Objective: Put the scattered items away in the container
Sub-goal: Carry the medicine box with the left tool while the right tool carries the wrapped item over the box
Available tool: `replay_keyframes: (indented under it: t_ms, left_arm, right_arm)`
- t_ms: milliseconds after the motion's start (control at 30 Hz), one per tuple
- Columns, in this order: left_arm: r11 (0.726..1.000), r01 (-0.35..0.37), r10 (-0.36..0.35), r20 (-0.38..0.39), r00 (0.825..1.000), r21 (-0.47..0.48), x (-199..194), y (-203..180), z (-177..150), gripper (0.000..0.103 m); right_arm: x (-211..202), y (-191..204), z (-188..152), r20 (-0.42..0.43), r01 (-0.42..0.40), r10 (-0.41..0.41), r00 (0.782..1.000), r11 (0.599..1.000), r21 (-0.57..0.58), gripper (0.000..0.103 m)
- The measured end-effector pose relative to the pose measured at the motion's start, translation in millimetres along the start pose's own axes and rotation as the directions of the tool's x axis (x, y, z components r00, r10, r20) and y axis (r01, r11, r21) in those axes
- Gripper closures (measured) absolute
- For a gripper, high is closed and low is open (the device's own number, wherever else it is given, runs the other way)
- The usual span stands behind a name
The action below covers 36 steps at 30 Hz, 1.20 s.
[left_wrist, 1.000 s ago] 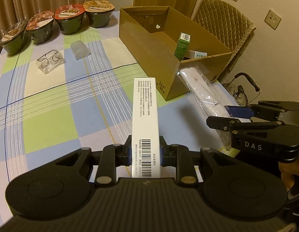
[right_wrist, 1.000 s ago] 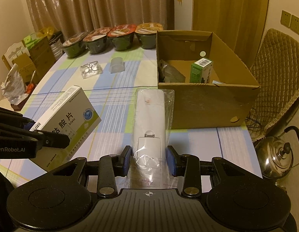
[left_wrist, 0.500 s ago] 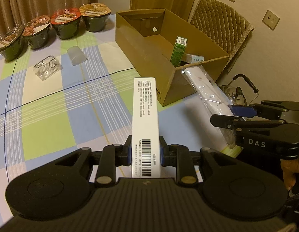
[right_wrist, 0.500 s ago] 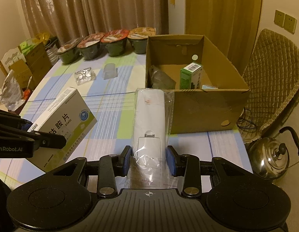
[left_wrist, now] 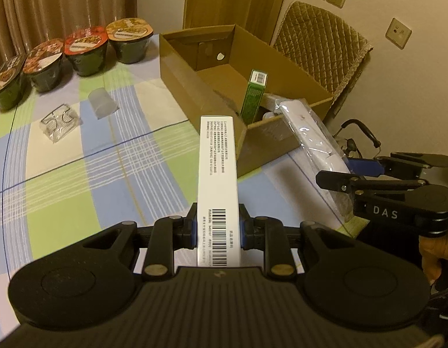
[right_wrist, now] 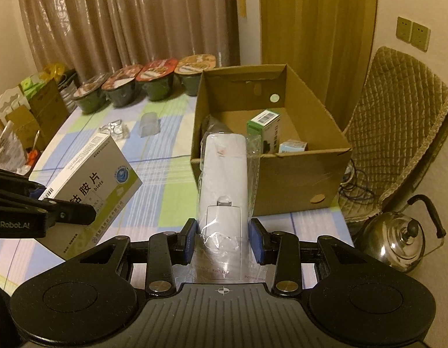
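— Four sealed bowls (left_wrist: 79, 49) sit along the far left edge of the checked tablecloth (left_wrist: 79, 179), correct?

— Yes, in a row by the curtain. Nearer, a clear plastic packet (left_wrist: 60, 121) and a small translucent cup (left_wrist: 102, 105) lie side by side on the cloth.

— And the left gripper (left_wrist: 218, 227)?

— Its fingers pinch a long white medicine box (left_wrist: 218, 174), barcode end nearest the camera, held above the table and pointing toward the cardboard box (left_wrist: 195, 87).

— What is in that cardboard box?

— A green carton (left_wrist: 254, 95) standing upright, with a pale blue packet (right_wrist: 292, 146) next to it (other contents too dark to identify).

— The right gripper (right_wrist: 224, 239)?

— Clamped on a white device in a clear plastic bag (right_wrist: 224, 179); its far end reaches over the box's near wall.

— Further right?

— A quilted chair (right_wrist: 397, 110), and a steel kettle (right_wrist: 397, 240) on the floor below it.
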<state>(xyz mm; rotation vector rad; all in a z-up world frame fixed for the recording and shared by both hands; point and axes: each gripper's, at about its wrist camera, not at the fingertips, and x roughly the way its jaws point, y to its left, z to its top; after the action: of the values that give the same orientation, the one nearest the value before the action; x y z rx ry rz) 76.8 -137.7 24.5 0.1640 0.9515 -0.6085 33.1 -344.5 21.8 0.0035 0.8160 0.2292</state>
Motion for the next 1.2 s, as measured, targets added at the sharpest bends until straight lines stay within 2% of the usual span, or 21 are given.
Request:
replay_keyframes:
  t_ms: [700, 1000, 1200]
  left_arm:
    - [0.999, 0.028, -0.029, 0.050, 0.998, 0.020, 7, -12, 49, 0.083]
    - [0.999, 0.049, -0.049, 0.091, 0.995, 0.004, 11, -8, 89, 0.083]
    - [0.997, 0.071, -0.067, 0.113, 0.991, -0.033, 32, -11, 120, 0.083]
  right_arm:
    - [8, -31, 31, 0.041, 0.032, -0.032, 0.999, 0.999, 0.015, 0.062]
    - [24, -50, 62, 0.058, 0.041, -0.042, 0.997, 0.999, 0.015, 0.062]
    - [38, -62, 84, 0.073, 0.049, -0.049, 0.996, 0.999, 0.008, 0.062]
